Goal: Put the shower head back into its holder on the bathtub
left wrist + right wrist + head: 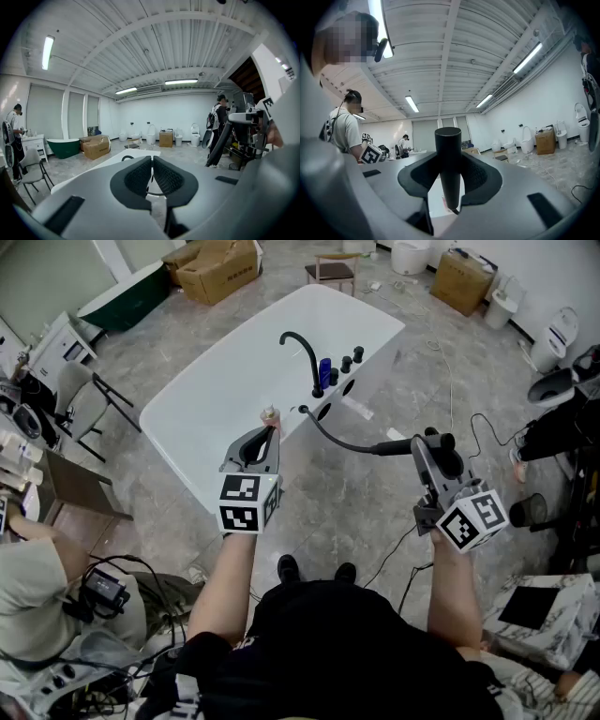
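The black shower head (396,446) hangs over the floor to the right of the white bathtub (216,399). My right gripper (427,448) is shut on its handle, which shows as a black cylinder (448,159) standing upright between the pads. Its black hose (336,439) curves back to the tub's near rim. On that rim stand a curved black faucet (302,351), a row of black knobs (346,363) and a blue piece (324,371). I cannot tell which fitting is the holder. My left gripper (270,430) is shut on nothing at the tub's near edge, its pads (140,176) together.
Cardboard boxes (217,268) and a green tub (122,298) sit at the back left, toilets (561,334) along the right. A folding chair (89,395) stands left of the bathtub. Cables (441,362) trail over the grey floor. Other people (218,126) stand around the room.
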A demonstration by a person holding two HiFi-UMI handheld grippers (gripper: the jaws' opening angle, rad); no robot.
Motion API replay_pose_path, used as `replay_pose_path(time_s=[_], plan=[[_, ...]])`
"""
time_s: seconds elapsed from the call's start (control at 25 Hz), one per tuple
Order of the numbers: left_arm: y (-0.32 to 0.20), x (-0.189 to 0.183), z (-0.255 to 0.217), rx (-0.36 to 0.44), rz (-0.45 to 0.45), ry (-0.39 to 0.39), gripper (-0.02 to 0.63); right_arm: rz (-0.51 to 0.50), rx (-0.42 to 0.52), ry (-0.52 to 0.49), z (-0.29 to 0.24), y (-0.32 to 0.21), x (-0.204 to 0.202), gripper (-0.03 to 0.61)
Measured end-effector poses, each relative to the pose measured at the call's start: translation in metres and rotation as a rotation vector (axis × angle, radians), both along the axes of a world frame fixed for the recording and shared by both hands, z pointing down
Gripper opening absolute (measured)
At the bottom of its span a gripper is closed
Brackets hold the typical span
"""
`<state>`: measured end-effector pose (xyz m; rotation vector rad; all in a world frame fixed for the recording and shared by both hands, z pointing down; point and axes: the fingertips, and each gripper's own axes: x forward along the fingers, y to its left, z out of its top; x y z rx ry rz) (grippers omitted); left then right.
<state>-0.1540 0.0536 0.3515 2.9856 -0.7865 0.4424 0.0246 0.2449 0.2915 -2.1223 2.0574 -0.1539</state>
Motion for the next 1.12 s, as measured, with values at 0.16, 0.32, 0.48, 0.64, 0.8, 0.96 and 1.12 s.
replay_pose_path(time_s=[0.16, 0.32, 0.48, 0.64, 0.8, 0.96, 1.12], plan=[[0.000, 0.001, 0.001, 0.001, -0.001, 0.001, 0.028, 0.003, 0.000, -0.001, 0.000, 0.002, 0.002, 0.146], [0.004, 0.005, 0.005, -0.002, -0.001, -0.002, 0.028, 0.008, 0.004, -0.002, 0.002, 0.006, 0.008, 0.146], [0.001, 0.004, 0.006, -0.004, -0.001, -0.005, 0.028, 0.009, 0.002, -0.007, 0.002, 0.004, 0.007, 0.146], [0.009, 0.013, 0.003, 0.001, -0.005, -0.006, 0.028, -0.002, 0.008, -0.037, 0.001, 0.012, 0.017, 0.146], [0.023, 0.025, 0.002, 0.007, -0.016, -0.008, 0.028, -0.018, 0.020, -0.049, 0.003, 0.025, 0.029, 0.147], [0.039, 0.033, -0.002, 0.015, -0.032, -0.005, 0.028, -0.037, 0.021, -0.047, 0.000, 0.039, 0.039, 0.147], [0.056, 0.036, -0.001, 0.017, -0.049, 0.004, 0.028, -0.056, 0.035, -0.050, -0.003, 0.051, 0.045, 0.147]])
